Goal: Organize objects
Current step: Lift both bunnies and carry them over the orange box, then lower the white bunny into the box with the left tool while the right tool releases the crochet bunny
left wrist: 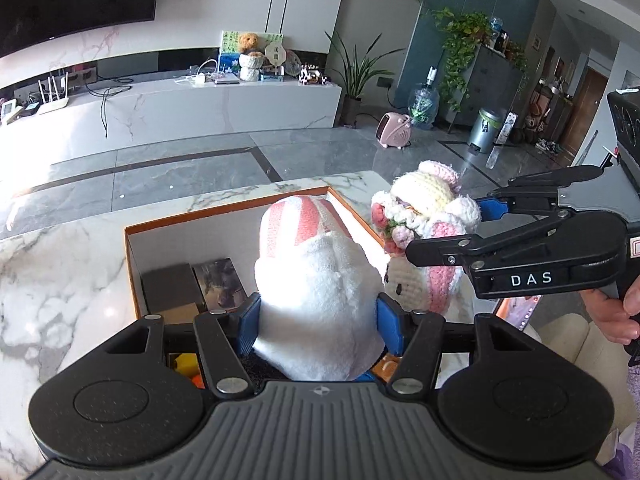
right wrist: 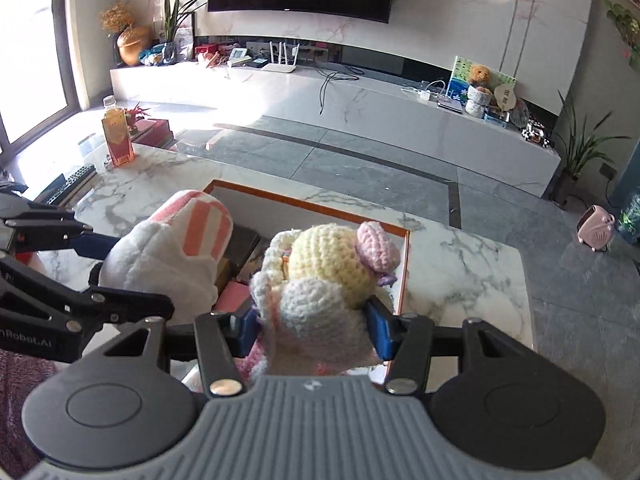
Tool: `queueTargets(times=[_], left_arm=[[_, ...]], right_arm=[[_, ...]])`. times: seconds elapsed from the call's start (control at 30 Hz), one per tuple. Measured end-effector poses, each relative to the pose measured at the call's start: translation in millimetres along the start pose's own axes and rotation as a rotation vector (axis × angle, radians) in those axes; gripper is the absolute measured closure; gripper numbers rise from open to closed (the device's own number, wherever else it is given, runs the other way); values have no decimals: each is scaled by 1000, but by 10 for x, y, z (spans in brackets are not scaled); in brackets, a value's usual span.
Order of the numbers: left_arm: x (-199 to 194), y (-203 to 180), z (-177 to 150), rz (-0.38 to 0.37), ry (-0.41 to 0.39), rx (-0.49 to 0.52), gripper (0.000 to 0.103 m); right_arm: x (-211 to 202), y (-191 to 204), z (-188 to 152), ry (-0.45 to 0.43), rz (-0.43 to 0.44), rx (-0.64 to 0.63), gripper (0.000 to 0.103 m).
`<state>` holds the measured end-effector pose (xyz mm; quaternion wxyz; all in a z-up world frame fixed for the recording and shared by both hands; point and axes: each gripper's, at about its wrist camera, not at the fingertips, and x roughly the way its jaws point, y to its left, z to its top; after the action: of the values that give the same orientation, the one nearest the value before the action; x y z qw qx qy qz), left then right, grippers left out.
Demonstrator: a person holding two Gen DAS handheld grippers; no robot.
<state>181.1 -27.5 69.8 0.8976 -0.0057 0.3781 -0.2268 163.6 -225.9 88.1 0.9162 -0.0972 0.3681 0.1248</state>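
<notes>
Ribbed grey housings fill our foreground. Our left gripper (left wrist: pixel 318 320) clamps a fluffy white plush toy with pink-striped ears (left wrist: pixel 316 280); our right gripper (right wrist: pixel 312 324) clamps a crocheted cream-and-pink yarn doll (right wrist: pixel 324 280). Both hang over an orange-rimmed open cardboard box (left wrist: pixel 132 264) on the glossy white veined marble table (left wrist: pixel 60 288), grey polished floor tiles (right wrist: pixel 360 160) beyond.

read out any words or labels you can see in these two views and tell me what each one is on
"DAS": white letters on the right gripper body, left wrist view.
"nRobot.AI": cut off at the frame edge, on the left gripper body, right wrist view.
Bottle label, red: too small to read.
Round sign on the TV console: blurred.
</notes>
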Motion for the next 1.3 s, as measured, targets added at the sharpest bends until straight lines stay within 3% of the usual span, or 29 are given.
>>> queueTargets(times=[0.23, 0.33, 0.43, 0.57, 0.87, 1.3], left_arm=[[795, 192, 317, 48, 113, 54, 34], [1111, 231, 321, 33, 168, 76, 34], [1329, 225, 316, 71, 183, 139, 34], [1541, 336, 314, 72, 232, 108, 34], [1779, 337, 243, 69, 288, 120, 33], [1944, 398, 260, 86, 303, 69, 26]], right_arm=[[821, -213, 314, 127, 23, -166, 47], [1146, -288, 362, 188, 34, -236, 47], [1458, -330, 367, 246, 60, -284, 47], [1757, -332, 325, 289, 88, -330, 46], [2087, -306, 271, 383, 92, -480, 46], [2303, -281, 113, 339, 32, -551, 43]])
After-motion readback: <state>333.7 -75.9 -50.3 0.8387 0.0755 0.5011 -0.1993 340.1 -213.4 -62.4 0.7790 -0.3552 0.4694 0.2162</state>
